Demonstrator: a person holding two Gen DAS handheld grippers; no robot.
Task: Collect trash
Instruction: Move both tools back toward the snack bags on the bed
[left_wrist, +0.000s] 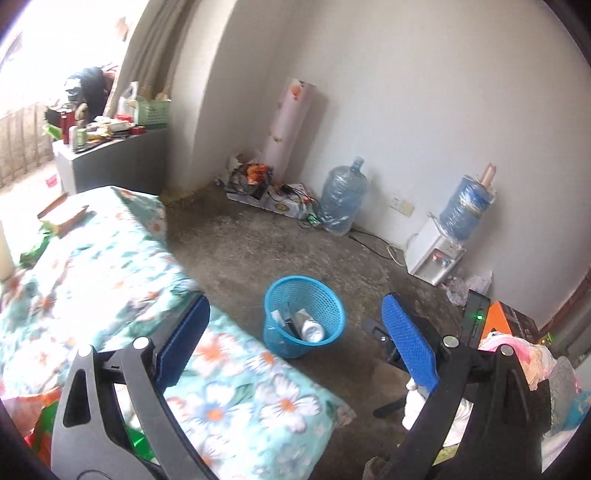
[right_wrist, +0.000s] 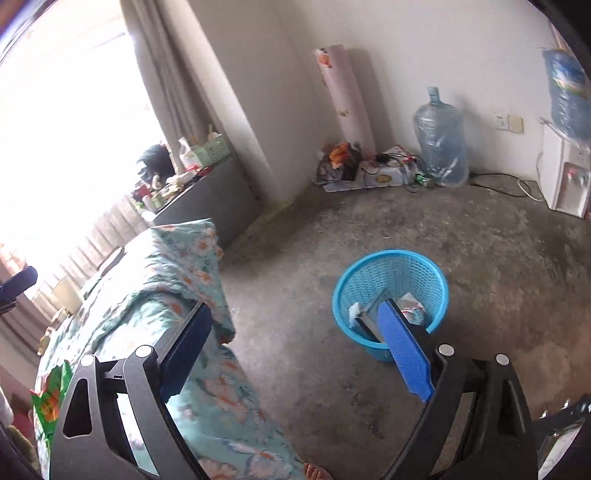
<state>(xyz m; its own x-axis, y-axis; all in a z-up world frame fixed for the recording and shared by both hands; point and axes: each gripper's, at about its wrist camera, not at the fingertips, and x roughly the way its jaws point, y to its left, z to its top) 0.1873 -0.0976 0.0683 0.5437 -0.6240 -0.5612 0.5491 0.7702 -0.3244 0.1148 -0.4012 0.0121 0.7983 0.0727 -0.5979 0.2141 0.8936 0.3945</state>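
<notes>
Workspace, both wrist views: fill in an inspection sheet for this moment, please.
Surface: bare concrete floor, stained; floral cloth covers the table beside it.
Job's things: blue basket stands upright on the floor, holding a can and flat packaging; green wrapper lies on the cloth.
Clutter: pile of boxes and oddments in the corner; crowded cabinet top by the window.
Grippers: left gripper and right gripper both open, nothing between the jaws.
Cables: a cord runs along the wall to the water dispenser.
Surroundings: spare water jug, curtain, bright window.
</notes>
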